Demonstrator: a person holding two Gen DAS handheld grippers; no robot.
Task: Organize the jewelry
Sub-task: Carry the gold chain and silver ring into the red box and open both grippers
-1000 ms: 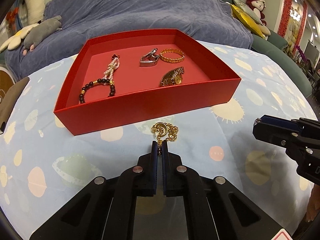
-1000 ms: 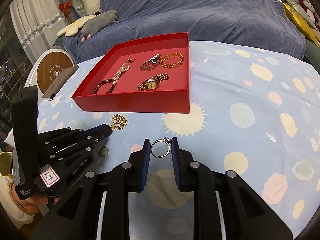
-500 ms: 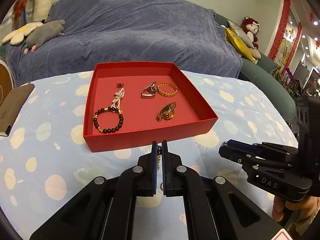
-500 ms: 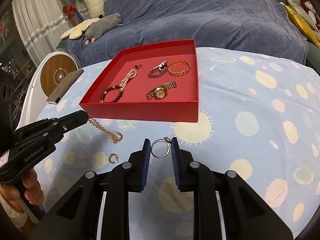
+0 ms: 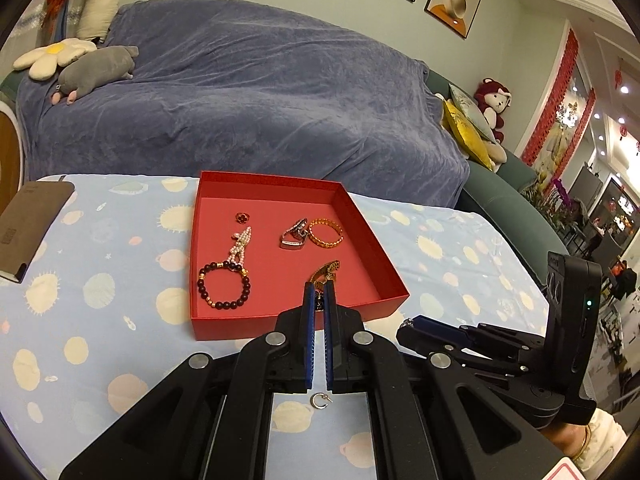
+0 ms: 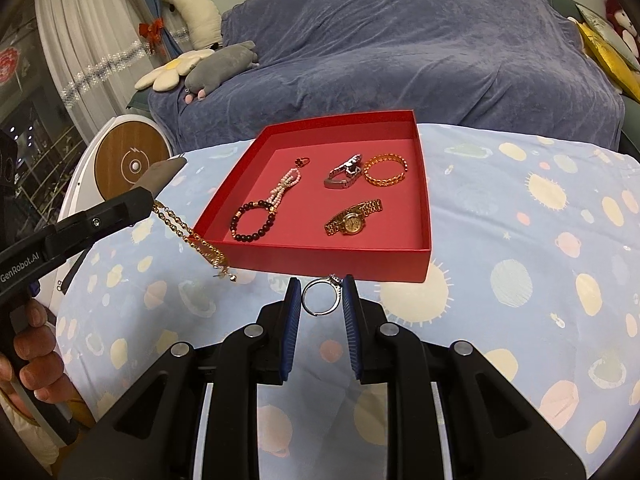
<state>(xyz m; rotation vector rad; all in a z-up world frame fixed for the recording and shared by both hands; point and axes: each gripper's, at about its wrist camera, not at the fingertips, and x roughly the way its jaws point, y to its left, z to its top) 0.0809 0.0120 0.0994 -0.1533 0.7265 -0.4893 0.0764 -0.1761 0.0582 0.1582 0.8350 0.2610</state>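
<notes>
A red tray [image 6: 328, 268] [image 5: 224, 326] on the table holds a dark bead bracelet [image 6: 253, 222], a pearl strand [image 6: 285, 184], a silver watch [image 6: 343, 172], a gold bracelet [image 6: 385, 170], a gold watch [image 6: 351, 219] and a small ring [image 6: 302, 161]. My left gripper [image 5: 318, 292] is shut on a gold chain necklace [image 6: 192, 240], which hangs in the air left of the tray's front. My right gripper [image 6: 322, 286] is shut on a silver ring [image 6: 320, 298], just in front of the tray's front wall. A small gold hoop earring [image 5: 320, 400] lies on the cloth under the left gripper.
The table has a light blue cloth with planet prints [image 6: 520, 280]. A brown notebook [image 5: 28, 220] lies at its left edge. A sofa under a blue cover [image 5: 240, 92] with plush toys stands behind. A round wooden-topped device [image 6: 130, 164] stands to the left.
My left gripper has lifted the gold necklace off the cloth and raised it to tray height. My right gripper has risen with the silver ring and stays in front of the tray.
</notes>
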